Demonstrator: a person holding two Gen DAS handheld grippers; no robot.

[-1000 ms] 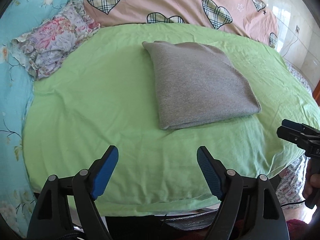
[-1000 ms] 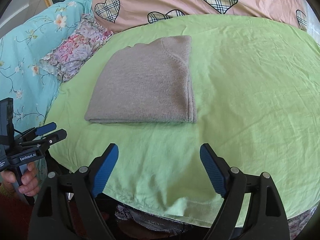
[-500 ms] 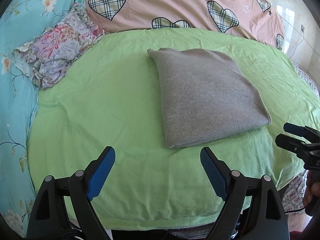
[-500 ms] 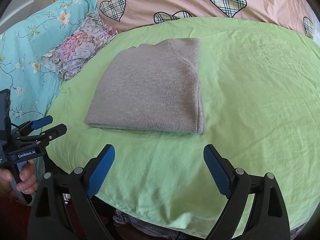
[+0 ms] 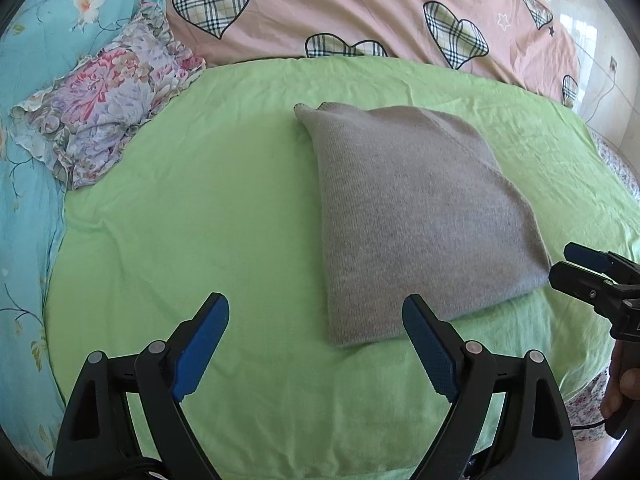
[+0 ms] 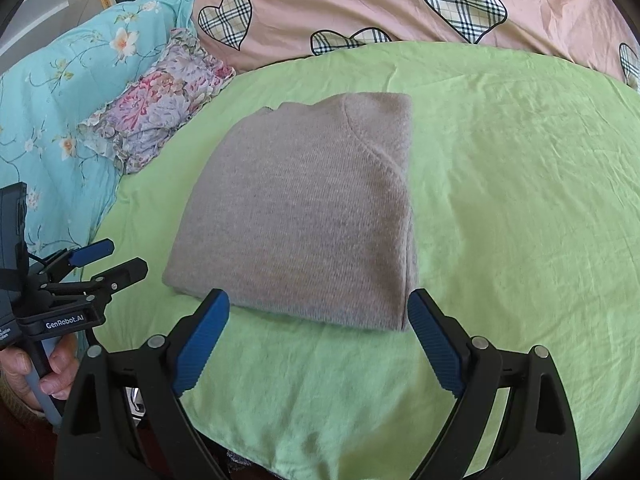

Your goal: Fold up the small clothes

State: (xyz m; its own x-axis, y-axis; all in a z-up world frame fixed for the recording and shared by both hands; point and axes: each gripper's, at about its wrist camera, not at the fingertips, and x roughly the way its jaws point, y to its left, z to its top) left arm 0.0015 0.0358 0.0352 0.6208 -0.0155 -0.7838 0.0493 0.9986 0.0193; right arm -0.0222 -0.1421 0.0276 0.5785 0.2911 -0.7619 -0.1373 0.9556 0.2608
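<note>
A grey knit garment (image 5: 416,216) lies folded into a neat rectangle on the green sheet (image 5: 208,216); it also shows in the right wrist view (image 6: 304,216). My left gripper (image 5: 316,312) is open and empty, just in front of the garment's near left corner. My right gripper (image 6: 318,308) is open and empty, its fingertips level with the garment's near edge. Each gripper shows in the other's view, the right one (image 5: 576,268) beside the garment's right corner and the left one (image 6: 108,260) beside its left corner.
A folded floral cloth (image 5: 108,100) lies at the back left on the turquoise flowered bedding (image 5: 28,200). A pink quilt with plaid hearts (image 5: 360,12) runs along the back. The green sheet's front edge drops off just below the grippers.
Both grippers have moved forward toward the folded garment, which now looks larger and closer. Both stay open and empty. The garment has not moved.
</note>
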